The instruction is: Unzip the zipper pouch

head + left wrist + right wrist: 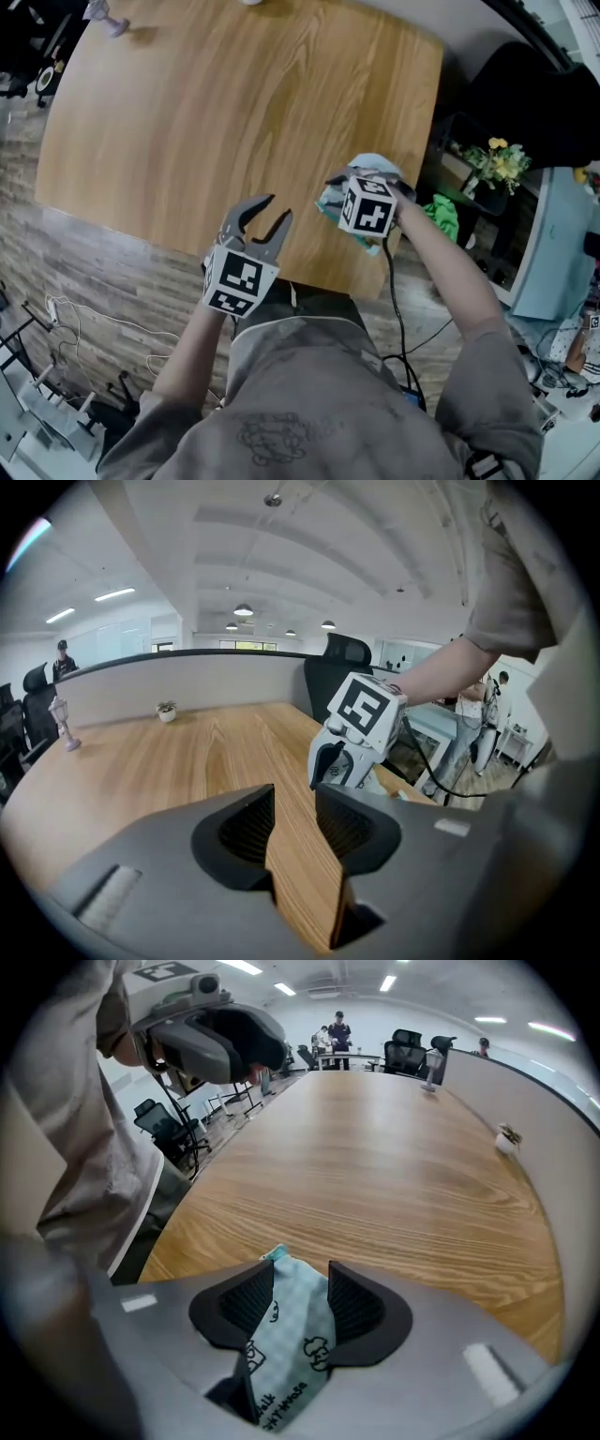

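A light teal zipper pouch with small cartoon prints hangs over the near right corner of the wooden table. My right gripper is shut on it. In the right gripper view the pouch fills the gap between the pads of that gripper, and a fabric corner pokes out past them; no zipper pull shows. My left gripper is open with nothing in it, just left of the pouch above the table's near edge. In the left gripper view the left gripper frames bare wood and faces the right gripper.
A small figurine stands at the table's far left, and a tiny potted plant sits near the far edge. Right of the table are a green object, yellow flowers and a dark chair. A black cable trails from the right gripper.
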The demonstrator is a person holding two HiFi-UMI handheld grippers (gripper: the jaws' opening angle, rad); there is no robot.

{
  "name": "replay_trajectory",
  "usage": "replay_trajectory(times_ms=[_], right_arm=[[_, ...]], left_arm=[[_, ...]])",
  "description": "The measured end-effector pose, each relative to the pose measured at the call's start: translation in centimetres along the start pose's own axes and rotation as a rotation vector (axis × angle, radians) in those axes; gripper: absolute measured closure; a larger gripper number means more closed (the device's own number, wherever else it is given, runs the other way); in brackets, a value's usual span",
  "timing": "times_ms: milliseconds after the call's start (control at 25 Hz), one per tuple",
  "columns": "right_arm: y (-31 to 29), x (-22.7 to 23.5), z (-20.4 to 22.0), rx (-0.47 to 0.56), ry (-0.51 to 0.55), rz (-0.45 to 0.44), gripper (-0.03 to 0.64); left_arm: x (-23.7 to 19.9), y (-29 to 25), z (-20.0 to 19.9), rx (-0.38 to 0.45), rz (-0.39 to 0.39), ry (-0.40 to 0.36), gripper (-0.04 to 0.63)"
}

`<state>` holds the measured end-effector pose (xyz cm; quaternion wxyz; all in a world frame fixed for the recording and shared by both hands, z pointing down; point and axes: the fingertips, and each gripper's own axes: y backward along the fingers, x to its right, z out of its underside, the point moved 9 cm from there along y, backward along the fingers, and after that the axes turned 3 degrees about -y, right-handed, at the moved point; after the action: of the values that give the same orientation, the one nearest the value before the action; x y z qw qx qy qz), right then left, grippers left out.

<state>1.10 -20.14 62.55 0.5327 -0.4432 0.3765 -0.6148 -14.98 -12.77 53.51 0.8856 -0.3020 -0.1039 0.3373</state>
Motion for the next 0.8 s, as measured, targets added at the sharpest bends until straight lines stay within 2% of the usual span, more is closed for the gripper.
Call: replay_trajectory(times_ms=[120,400,520,640,720,800], right_arm=[[-0.9,-0.3,-0.3,-0.037,0.052,-0.008,0.451],[-2.0,-0.3,-0.1,-0.067,0.142,0.004,0.457],[-2.0,-0.8,-0.2,-0.076,0.16,-0.036,0.548],[-2.2,-0.8,0.0,-0.081,0.109,-0.039,0.58],[-2.1,-0.6,0.1,-0.053,0.015,-0.034,0.592],[-1.5,-0.4,-0.2,0.02,-0.092,-0.017,0.595]], left_arm=[[-0.3,0.2,0.6,-0.006,0.006,0.04,0.457],[-0.7,0.6,1.5,-0.012,-0.016,0.05,0.457],[-0.8,0.6,1.7,-0.015,-0.021,0.054,0.457],[-0.6,0.8,1.7,-0.016,-0.022,0.052,0.457],[-0.7,1.0,1.6,-0.013,-0.023,0.047,0.457],[-0.9,1.5,1.5,-0.005,-0.029,0.041,0.457]])
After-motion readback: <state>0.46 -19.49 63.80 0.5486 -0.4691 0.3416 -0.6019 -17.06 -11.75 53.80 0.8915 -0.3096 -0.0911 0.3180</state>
